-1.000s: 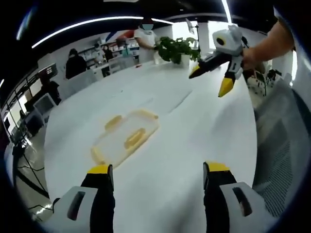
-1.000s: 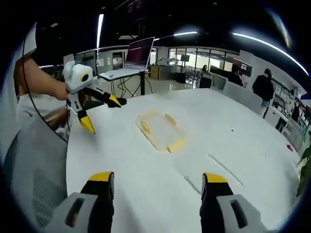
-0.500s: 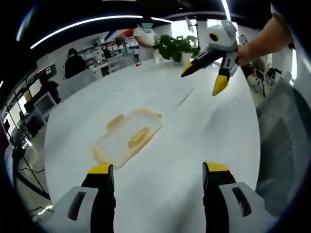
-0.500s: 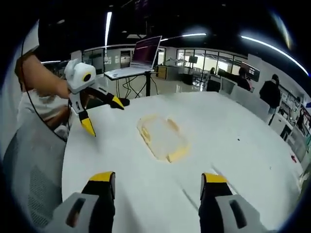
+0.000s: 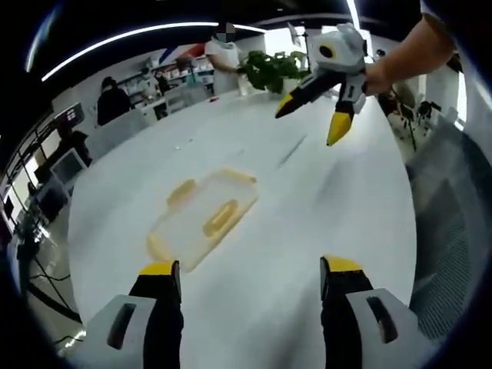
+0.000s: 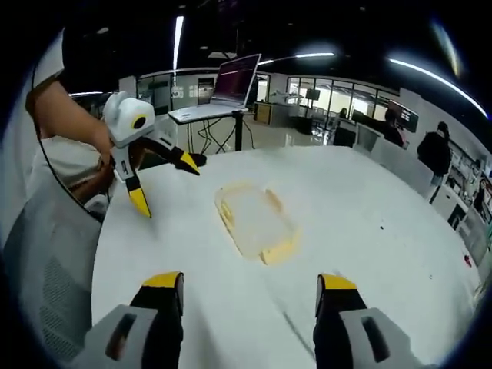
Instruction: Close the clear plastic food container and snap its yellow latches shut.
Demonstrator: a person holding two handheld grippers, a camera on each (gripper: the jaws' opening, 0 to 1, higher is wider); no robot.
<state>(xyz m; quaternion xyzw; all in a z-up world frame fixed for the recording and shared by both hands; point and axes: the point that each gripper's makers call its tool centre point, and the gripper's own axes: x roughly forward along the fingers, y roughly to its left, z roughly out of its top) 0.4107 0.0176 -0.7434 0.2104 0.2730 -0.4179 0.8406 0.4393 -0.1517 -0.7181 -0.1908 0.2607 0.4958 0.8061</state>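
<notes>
left gripper view is showing the clear plastic food container [image 5: 204, 217] lying flat on the white tabletop [image 5: 330, 207], apart from both tools. the left tool [image 5: 246, 278] and right tool [image 6: 247, 286] are hovering spread and empty. nothing is looking started yet (whether any yellow latches [image 6: 278, 250] are already snapped, i cannot tell), so closing and latching are remaining.

Left gripper [image 5: 244, 277] rises from six o'clock, jaws spread wide. Right gripper [image 6: 248, 290] likewise, jaws wide apart. In the left gripper view the right gripper hangs at one o'clock, a bare forearm [image 5: 403, 54] behind it
</notes>
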